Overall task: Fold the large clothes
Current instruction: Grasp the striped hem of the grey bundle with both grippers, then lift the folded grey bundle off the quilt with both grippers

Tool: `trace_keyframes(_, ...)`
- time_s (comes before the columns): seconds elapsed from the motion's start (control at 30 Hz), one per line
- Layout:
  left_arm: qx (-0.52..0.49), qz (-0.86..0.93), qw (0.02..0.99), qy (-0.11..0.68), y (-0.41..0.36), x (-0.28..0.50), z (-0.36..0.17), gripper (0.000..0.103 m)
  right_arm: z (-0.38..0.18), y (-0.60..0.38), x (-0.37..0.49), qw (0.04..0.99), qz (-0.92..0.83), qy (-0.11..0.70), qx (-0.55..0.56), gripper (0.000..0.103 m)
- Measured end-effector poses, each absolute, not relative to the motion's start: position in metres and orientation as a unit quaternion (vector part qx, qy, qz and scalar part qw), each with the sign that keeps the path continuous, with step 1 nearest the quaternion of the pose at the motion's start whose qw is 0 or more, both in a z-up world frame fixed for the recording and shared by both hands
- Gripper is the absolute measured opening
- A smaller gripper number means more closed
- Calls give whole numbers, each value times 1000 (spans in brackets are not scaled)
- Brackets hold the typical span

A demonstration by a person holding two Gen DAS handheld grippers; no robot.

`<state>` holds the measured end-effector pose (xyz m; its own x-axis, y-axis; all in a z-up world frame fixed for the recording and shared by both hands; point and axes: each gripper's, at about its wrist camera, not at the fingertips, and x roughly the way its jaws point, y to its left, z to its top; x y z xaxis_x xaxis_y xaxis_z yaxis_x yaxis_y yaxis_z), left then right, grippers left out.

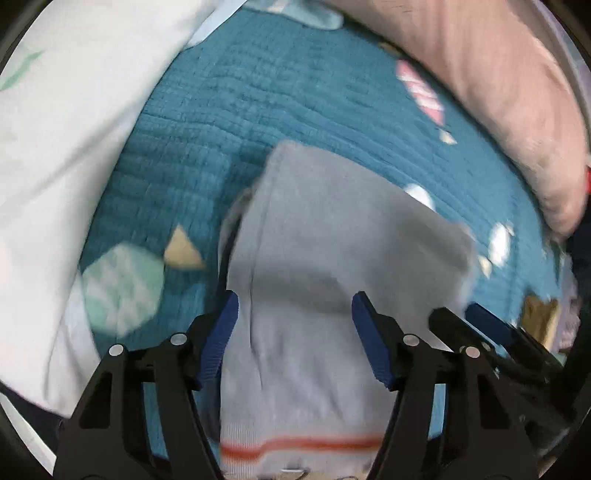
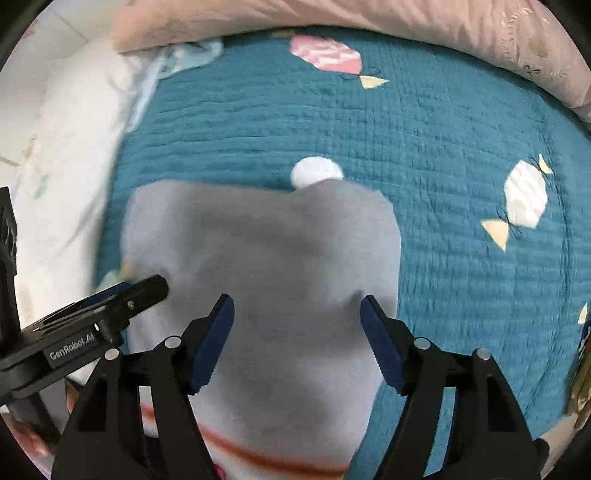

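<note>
Left gripper point(image 1: 295, 301) pointed steeply down over the bed, jaws spread wide, blue pads point(image 1: 225, 332) clear of the cloth on both sides; released, nothing pinched. Right gripper point(image 2: 297, 304) likewise aimed down, jaws apart, pads point(image 2: 380, 339) standing off the fabric; released too. Seen side by side: right gripper's black finger showing at the lower right edge of the left wrist view, left gripper's body with white lettering at the lower left of the right wrist view. Directly under and between both sets of fingers lay the grey garment point(image 2: 258, 258), folded into a rough block, flat on the quilt, far edge squared off at the left corner and rounded at the right. Orange stripe point(image 2: 258, 454) noted across the garment's near end, close to the cameras. Left wrist view blurred, fine detail of the folds not readable. Beneath the garment, teal quilt point(image 2: 424, 147), ribbed stitching, patterned with pale candy shapes in white, pink and mint; one white patch point(image 2: 316, 173) half covered by the garment's far edge. Beyond the quilt, white pillow point(image 2: 74, 147) with faint leaf print along the left side. Pink pillow point(image 2: 332, 14) along the far edge and curving round to the right, touching the quilt.
</note>
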<state>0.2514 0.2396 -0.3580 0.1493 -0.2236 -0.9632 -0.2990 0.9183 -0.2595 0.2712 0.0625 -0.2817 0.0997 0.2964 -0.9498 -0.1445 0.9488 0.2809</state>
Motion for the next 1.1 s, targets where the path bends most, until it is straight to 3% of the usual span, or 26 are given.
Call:
trace_keyframes(0.17, -194, 13, 723, 663, 216, 196, -356, 64, -274, 55, 219, 725, 174, 664, 59, 68)
trace_keyframes(0.27, -169, 37, 708, 685, 208, 196, -402, 63, -325, 64, 210, 706, 142, 693, 23, 65)
trace_keyframes(0.33, -152, 54, 701, 695, 202, 204, -404, 61, -353, 56, 214, 698, 135, 701, 57, 70)
trace_keyframes(0.5, -140, 43, 697, 702, 189, 197, -371, 61, -315, 50, 201, 696, 148, 699, 69, 55)
trace_keyframes(0.6, -150, 50, 693, 703, 188, 173, -370, 61, -303, 51, 180, 696, 166, 696, 55, 55)
trace_keyframes(0.7, -178, 63, 679, 710, 193, 154, -404, 61, -328, 59, 165, 684, 168, 709, 37, 55)
trace_keyframes(0.87, -202, 43, 671, 712, 203, 151, -395, 63, -331, 65, 172, 694, 158, 702, 30, 55)
trace_keyframes(1.0, -197, 13, 689, 697, 218, 155, -372, 65, -312, 51, 186, 695, 167, 697, 64, 59)
trace_keyframes(1.1, -225, -12, 685, 692, 237, 158, -363, 73, -292, 31, 198, 713, 169, 676, 84, 78)
